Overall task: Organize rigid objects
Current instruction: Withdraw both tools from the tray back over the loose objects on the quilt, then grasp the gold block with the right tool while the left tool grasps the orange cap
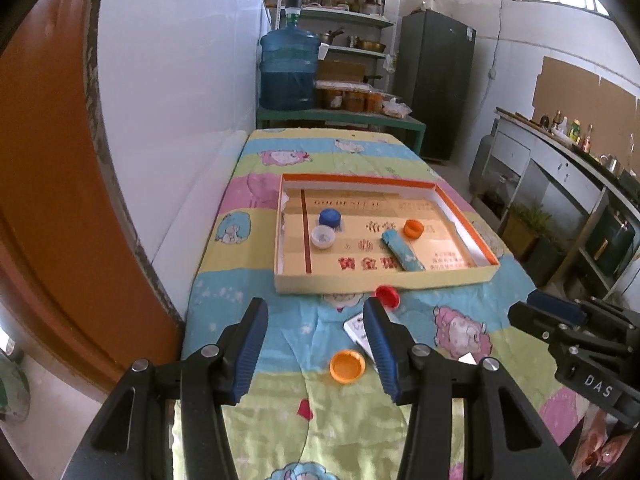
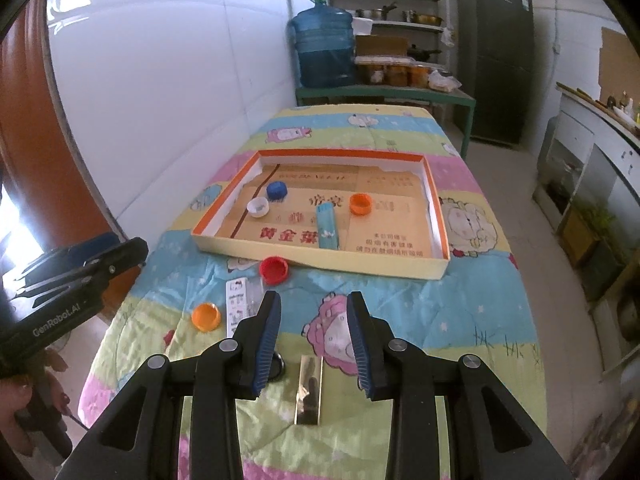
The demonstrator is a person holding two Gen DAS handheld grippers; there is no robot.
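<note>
A shallow cardboard tray (image 1: 384,280) (image 2: 320,254) with an orange rim lies on the quilt. In it are a blue cap (image 1: 330,218) (image 2: 277,190), a white cap (image 1: 323,237) (image 2: 258,206), an orange cap (image 1: 413,228) (image 2: 360,204) and a light-blue box (image 1: 402,250) (image 2: 327,226). On the quilt before the tray lie a red cap (image 1: 387,296) (image 2: 274,269), an orange cap (image 1: 347,366) (image 2: 206,317), a white packet (image 1: 356,328) (image 2: 240,304) and a shiny gold box (image 2: 309,390). My left gripper (image 1: 316,346) is open above the orange cap. My right gripper (image 2: 314,338) is open above the gold box.
A white wall (image 1: 180,100) runs along the table's left side, with an orange-brown door (image 1: 44,180). A blue water jug (image 1: 289,68) and shelves stand behind the table. A counter (image 1: 560,160) lines the right. A dark round object (image 2: 276,366) lies under my right gripper.
</note>
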